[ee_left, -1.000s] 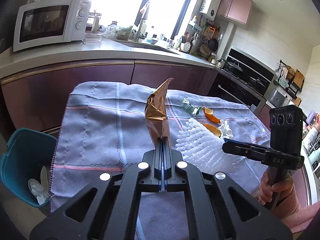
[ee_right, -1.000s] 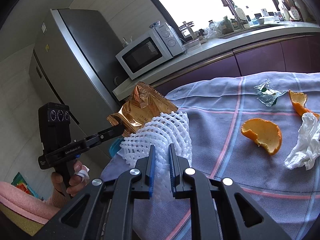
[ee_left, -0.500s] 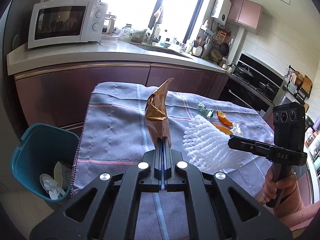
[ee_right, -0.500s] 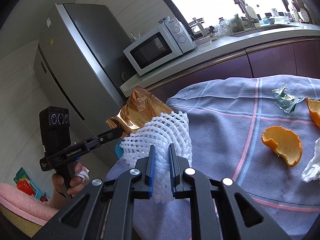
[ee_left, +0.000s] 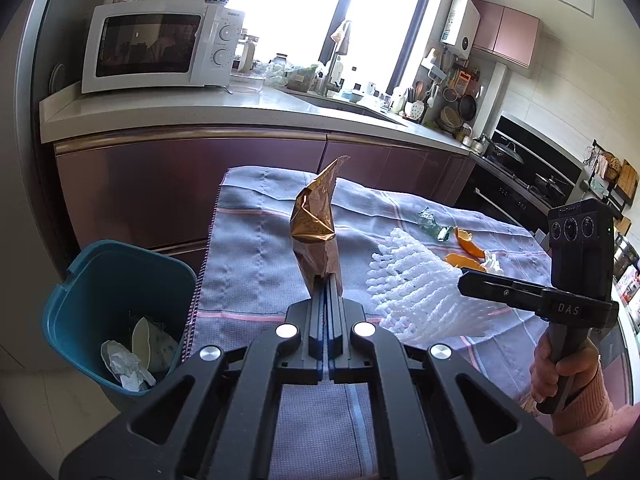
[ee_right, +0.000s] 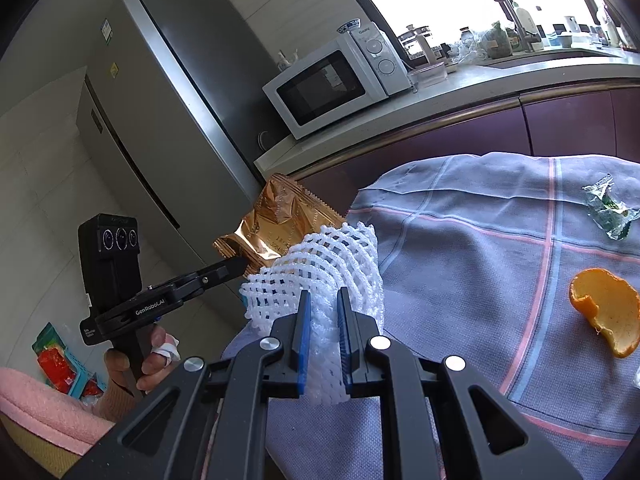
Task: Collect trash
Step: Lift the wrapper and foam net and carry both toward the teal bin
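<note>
My left gripper (ee_left: 327,280) is shut on a crumpled gold foil wrapper (ee_left: 316,224), held upright above the left part of the cloth-covered table (ee_left: 248,248). It also shows in the right wrist view (ee_right: 280,220). My right gripper (ee_right: 322,300) is shut on a white foam fruit net (ee_right: 320,264), held just right of the wrapper; the net also shows in the left wrist view (ee_left: 412,284). A teal trash bin (ee_left: 116,280) with paper scraps inside stands on the floor left of the table.
On the cloth lie orange peels (ee_right: 604,308), a green-and-clear wrapper (ee_right: 608,208) and a white tissue (ee_left: 494,266). Behind the table runs a counter with a microwave (ee_left: 156,46). A grey fridge (ee_right: 168,120) stands at the left.
Both grippers have moved left with their loads, toward the table's left edge. The teal bin has come further into the left wrist view.
</note>
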`<state>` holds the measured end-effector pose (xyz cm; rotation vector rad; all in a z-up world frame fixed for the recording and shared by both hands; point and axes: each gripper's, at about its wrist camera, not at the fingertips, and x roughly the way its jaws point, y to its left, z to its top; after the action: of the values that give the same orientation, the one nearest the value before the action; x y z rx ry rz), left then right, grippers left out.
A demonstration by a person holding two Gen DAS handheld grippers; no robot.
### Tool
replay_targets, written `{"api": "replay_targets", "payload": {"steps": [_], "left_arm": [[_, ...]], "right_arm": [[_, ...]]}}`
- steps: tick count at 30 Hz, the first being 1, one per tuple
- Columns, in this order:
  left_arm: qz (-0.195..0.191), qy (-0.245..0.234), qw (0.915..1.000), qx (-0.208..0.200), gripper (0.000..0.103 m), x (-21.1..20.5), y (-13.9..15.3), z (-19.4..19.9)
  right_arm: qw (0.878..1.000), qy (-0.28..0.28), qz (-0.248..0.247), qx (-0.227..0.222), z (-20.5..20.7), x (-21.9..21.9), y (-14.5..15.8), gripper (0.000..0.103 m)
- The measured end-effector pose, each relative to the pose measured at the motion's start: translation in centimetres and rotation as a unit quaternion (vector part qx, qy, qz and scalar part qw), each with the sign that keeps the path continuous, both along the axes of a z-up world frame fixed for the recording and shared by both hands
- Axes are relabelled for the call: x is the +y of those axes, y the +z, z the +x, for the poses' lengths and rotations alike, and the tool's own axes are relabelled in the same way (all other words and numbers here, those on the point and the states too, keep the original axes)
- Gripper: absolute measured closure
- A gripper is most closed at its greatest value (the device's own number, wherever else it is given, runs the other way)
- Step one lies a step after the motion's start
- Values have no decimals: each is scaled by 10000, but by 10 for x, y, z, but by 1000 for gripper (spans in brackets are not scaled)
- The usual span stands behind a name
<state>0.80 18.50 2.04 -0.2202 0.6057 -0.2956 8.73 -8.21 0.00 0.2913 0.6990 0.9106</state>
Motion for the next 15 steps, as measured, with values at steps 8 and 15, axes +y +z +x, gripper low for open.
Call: {"api": "replay_targets", "payload": {"steps": [8, 15], "left_arm": [[3, 277, 9996, 9, 102, 23, -2, -5], [11, 547, 9985, 5, 102, 44, -3, -11]], "right_arm": [[9998, 172, -34, 1, 9, 19, 1, 91], [9993, 355, -93, -39, 15, 40, 3, 91]]}}
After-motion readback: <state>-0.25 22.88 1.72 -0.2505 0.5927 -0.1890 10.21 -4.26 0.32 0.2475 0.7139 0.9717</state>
